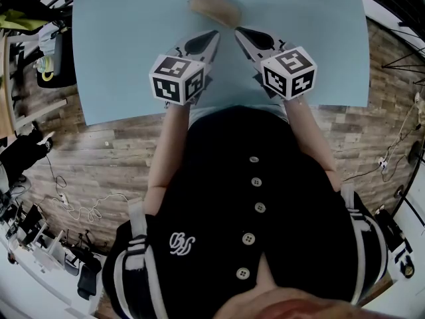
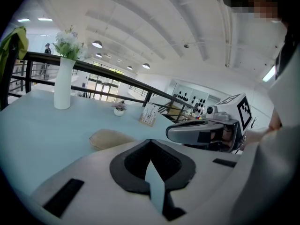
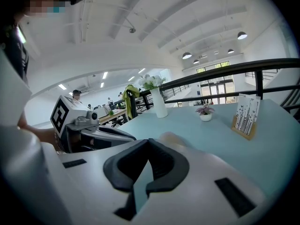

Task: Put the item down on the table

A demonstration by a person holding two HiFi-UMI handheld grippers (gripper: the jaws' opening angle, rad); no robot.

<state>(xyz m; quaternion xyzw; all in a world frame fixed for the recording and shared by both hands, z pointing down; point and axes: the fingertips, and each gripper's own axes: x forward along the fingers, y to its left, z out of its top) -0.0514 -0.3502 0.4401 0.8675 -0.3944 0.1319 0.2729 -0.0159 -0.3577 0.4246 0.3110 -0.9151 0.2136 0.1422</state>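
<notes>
The item, a tan rounded pouch-like thing (image 1: 214, 8), lies on the light blue table (image 1: 119, 38) at the far middle. It also shows as a tan lump (image 2: 110, 138) just beyond the left jaws, and its edge (image 3: 174, 138) peeks over the right jaws. My left gripper (image 1: 210, 36) and right gripper (image 1: 240, 32) hover side by side just short of it, tips angled toward each other. Neither touches the item. In both gripper views the dark pads meet at the tips, left gripper (image 2: 151, 142) and right gripper (image 3: 149, 140), with nothing between them.
A tall white vase with flowers (image 2: 62, 83) (image 3: 158, 102), a small potted plant (image 2: 119, 109) (image 3: 205, 112) and a wooden card holder (image 2: 148, 116) (image 3: 246, 118) stand farther back on the table. A dark railing (image 2: 117, 76) runs behind. The table's near edge lies right under the grippers' marker cubes.
</notes>
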